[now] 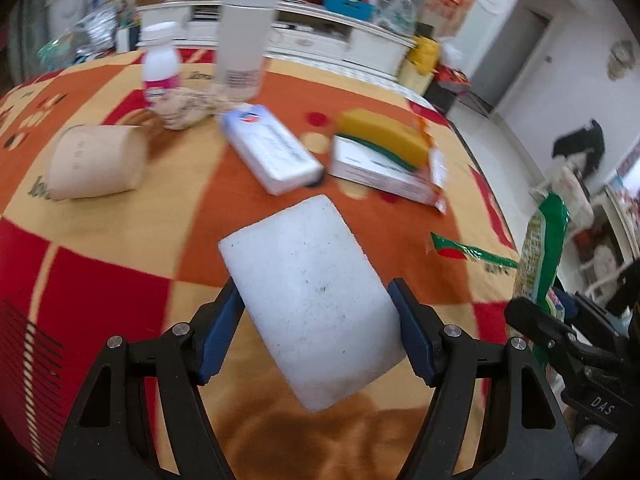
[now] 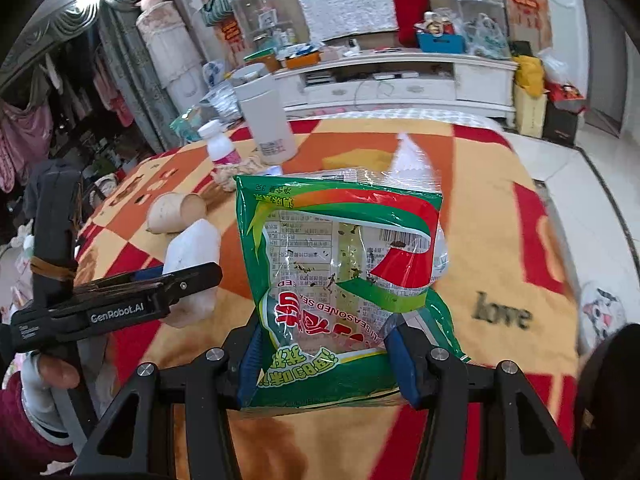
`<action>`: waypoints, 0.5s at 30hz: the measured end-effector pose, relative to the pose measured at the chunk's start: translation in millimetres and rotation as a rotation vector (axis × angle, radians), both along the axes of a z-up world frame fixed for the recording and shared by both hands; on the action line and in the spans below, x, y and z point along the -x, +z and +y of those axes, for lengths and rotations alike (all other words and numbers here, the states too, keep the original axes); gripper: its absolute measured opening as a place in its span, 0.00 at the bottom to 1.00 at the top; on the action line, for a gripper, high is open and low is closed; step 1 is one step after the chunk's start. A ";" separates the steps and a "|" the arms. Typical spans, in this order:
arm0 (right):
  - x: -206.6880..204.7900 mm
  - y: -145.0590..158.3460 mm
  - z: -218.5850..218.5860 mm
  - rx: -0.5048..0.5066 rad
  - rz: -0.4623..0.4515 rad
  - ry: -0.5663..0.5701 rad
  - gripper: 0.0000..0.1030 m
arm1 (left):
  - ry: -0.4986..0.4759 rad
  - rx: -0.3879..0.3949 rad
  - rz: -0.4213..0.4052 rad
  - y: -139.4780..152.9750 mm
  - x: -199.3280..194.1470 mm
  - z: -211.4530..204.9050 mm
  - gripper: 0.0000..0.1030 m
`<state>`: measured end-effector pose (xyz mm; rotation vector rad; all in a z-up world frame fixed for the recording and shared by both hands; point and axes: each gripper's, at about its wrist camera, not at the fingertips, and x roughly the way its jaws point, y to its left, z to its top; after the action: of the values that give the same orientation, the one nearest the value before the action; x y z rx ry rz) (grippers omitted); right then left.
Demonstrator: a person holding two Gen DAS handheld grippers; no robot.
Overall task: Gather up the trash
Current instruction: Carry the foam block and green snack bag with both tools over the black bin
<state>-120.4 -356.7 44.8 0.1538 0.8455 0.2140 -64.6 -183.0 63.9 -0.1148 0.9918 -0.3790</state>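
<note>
Checked blanket [image 1: 120,248] partly cleared — left gripper [image 1: 316,328] clamps foam block [image 1: 316,300], right gripper [image 2: 324,352] clamps snack bag [image 2: 340,272]; cup [image 1: 96,162], boxes [image 1: 272,148], wrapper [image 1: 468,250] remain.

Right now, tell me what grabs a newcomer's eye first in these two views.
The white foam block clamped in the left gripper fills the foreground of the left view, held above the red and orange blanket. In the right view, the green snack wrapper pinched in the right gripper dominates. Behind the block lie a paper cup on its side and a yellow sponge on a box.
</note>
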 end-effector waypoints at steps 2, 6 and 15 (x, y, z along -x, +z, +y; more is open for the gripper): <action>8.6 1.3 -12.6 0.008 -0.002 -0.030 0.51 | -0.030 0.002 0.001 0.3 3.9 -14.6 0.70; 22.0 2.1 -36.7 0.012 0.001 -0.085 0.51 | -0.087 0.009 -0.002 3.3 11.1 -42.2 0.70; 55.9 4.4 -101.1 0.028 0.012 -0.226 0.51 | -0.235 0.022 -0.015 10.2 29.8 -120.1 0.70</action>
<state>-176.3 -457.8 49.2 0.2231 0.8356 -0.0102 -94.4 -303.2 74.0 -0.0151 0.9893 -0.6049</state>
